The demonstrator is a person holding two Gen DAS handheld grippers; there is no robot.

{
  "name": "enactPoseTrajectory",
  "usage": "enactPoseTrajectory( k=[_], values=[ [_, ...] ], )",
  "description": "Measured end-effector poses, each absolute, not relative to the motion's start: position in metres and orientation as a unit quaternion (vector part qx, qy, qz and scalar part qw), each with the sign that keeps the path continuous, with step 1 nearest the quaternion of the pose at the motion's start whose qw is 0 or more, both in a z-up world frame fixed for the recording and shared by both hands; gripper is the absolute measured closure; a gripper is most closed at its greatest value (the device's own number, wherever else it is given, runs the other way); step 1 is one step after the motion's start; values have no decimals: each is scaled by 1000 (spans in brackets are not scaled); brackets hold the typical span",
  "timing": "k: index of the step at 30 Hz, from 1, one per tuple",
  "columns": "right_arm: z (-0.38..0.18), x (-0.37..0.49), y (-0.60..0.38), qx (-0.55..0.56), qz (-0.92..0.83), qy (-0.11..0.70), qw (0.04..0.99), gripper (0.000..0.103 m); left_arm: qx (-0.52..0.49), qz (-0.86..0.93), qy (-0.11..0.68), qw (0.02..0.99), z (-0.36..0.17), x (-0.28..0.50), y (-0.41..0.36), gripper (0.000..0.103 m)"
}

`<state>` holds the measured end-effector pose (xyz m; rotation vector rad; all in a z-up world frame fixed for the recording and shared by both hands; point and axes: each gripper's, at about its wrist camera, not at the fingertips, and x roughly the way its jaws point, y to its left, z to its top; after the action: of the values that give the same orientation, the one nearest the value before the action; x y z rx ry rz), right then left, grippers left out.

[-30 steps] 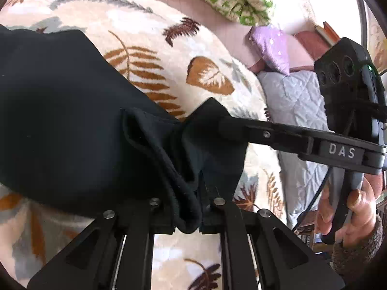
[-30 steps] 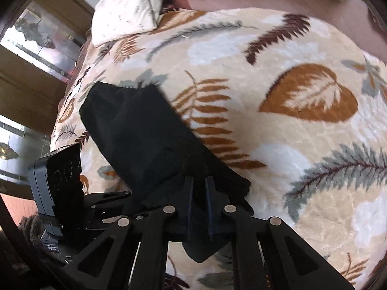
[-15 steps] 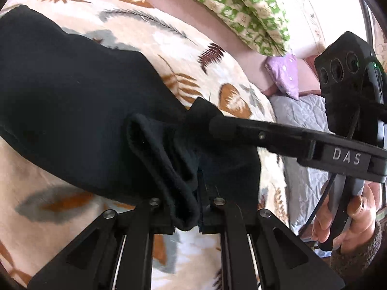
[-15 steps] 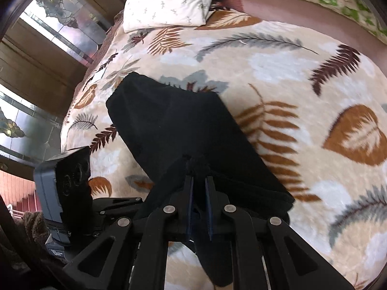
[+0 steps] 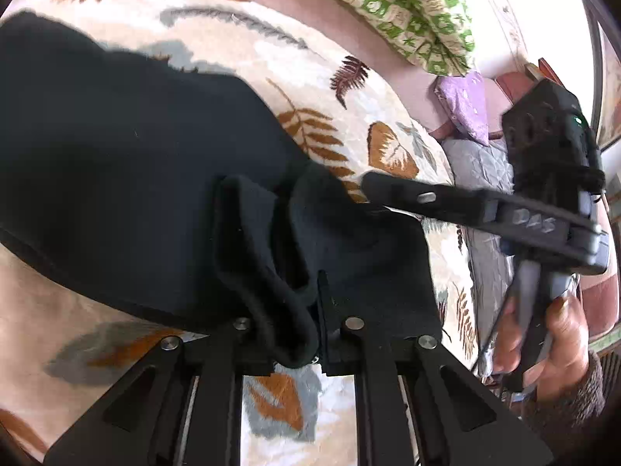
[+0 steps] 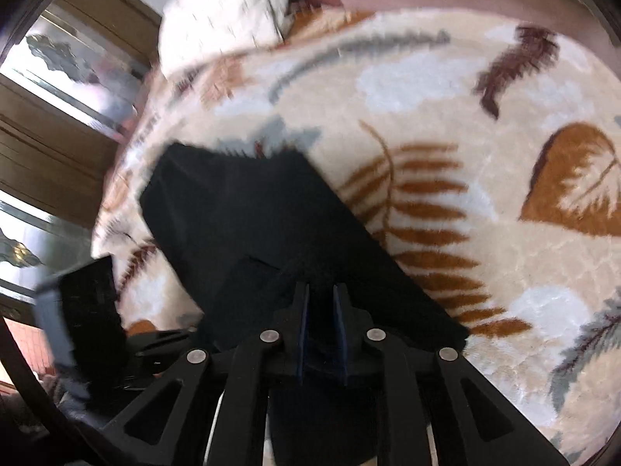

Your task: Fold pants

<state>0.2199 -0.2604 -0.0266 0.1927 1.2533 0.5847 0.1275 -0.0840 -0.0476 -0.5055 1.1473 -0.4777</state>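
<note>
Pants pinched at one end by both grippers over a leaf-print blanket

Pants (image 5: 128, 178), black and already doubled over, are lying across the left and middle of the left wrist view, spreading flat on a cream blanket (image 5: 337, 42) printed with brown and grey leaves. Their near end is bunching into a thick rolled fold that is running down into the left gripper (image 5: 316, 318). That gripper's fingers are sitting close together with the cloth caught between them, so it is pinching the pants. Just to the right, the right gripper (image 5: 368, 184) is reaching in from the side, its dark finger tip touching the upper edge of the same bunched end. Farther right, a hand (image 5: 551, 345) in a fuzzy sleeve is wrapping around that gripper's handle. Behind it, a green-patterned quilt (image 5: 411, 4) and a purple pillow (image 5: 465, 105) are lying at the bed's far edge.

In the blurred right wrist view, the left gripper's body is showing at the lower left edge. The pants (image 6: 240, 217) are stretching up and left from the right gripper (image 6: 321, 303), flat on the blanket (image 6: 485, 89). Its jaws have just been opening and are now standing slightly apart, with dark cloth between the blue-edged fingers (image 6: 302, 322); whether they are pressing it I cannot tell. A white pillow (image 6: 221, 15) is resting at the top.
</note>
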Motion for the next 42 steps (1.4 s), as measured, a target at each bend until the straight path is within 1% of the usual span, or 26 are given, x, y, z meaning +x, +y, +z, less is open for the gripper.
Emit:
enactPoseTrajectory(
  k=[1, 2, 3, 6, 10, 12, 14, 16, 18, 21, 23, 27, 31, 33, 35, 36, 38, 39, 42],
  values=[
    [-17, 216, -266, 93, 270, 568, 772, 83, -229, -222, 527, 788, -43, 126, -82, 92],
    [-11, 212, -271, 93, 267, 562, 777, 78, -220, -220, 519, 796, -36, 123, -80, 92],
    [-6, 207, -277, 95, 264, 557, 782, 76, -216, -220, 514, 801, -33, 121, -78, 92],
    [3, 191, -293, 124, 267, 541, 788, 76, -208, -222, 506, 807, -22, 117, -76, 92],
    [-1, 171, -291, 132, 285, 537, 783, 76, -189, -219, 496, 819, -14, 117, -79, 92],
    [-6, 161, -286, 124, 296, 542, 777, 76, -185, -218, 502, 816, -18, 124, -79, 88],
    [-18, 158, -282, 108, 284, 555, 774, 76, -192, -217, 524, 801, -30, 140, -82, 87],
    [-28, 157, -288, 103, 265, 562, 777, 78, -189, -214, 544, 789, -41, 151, -86, 87],
    [-37, 158, -291, 101, 254, 569, 775, 79, -182, -210, 547, 790, -44, 152, -86, 86],
    [-54, 157, -286, 61, 246, 589, 767, 79, -186, -218, 546, 787, -45, 150, -80, 81],
    [-60, 153, -284, 44, 251, 585, 770, 79, -178, -214, 550, 788, -44, 148, -75, 81],
    [-59, 151, -289, 48, 254, 575, 776, 79, -146, -211, 528, 809, -29, 144, -68, 81],
    [-48, 150, -287, 40, 255, 571, 779, 78, -147, -215, 494, 830, -4, 137, -61, 80],
    [-39, 153, -293, 68, 260, 565, 780, 75, -137, -228, 497, 826, 1, 132, -71, 80],
    [-24, 156, -300, 97, 264, 546, 790, 75, -132, -233, 496, 826, 1, 126, -78, 80],
    [-19, 159, -302, 102, 262, 540, 793, 71, -132, -231, 495, 827, 1, 125, -78, 80],
    [-10, 168, -299, 87, 258, 532, 802, 62, -137, -223, 497, 827, -3, 124, -77, 80],
    [-8, 174, -295, 71, 254, 534, 803, 60, -142, -222, 503, 823, -7, 126, -75, 80],
    [-10, 192, -281, 47, 261, 544, 796, 60, -143, -221, 523, 810, -18, 131, -75, 80]
  ],
)
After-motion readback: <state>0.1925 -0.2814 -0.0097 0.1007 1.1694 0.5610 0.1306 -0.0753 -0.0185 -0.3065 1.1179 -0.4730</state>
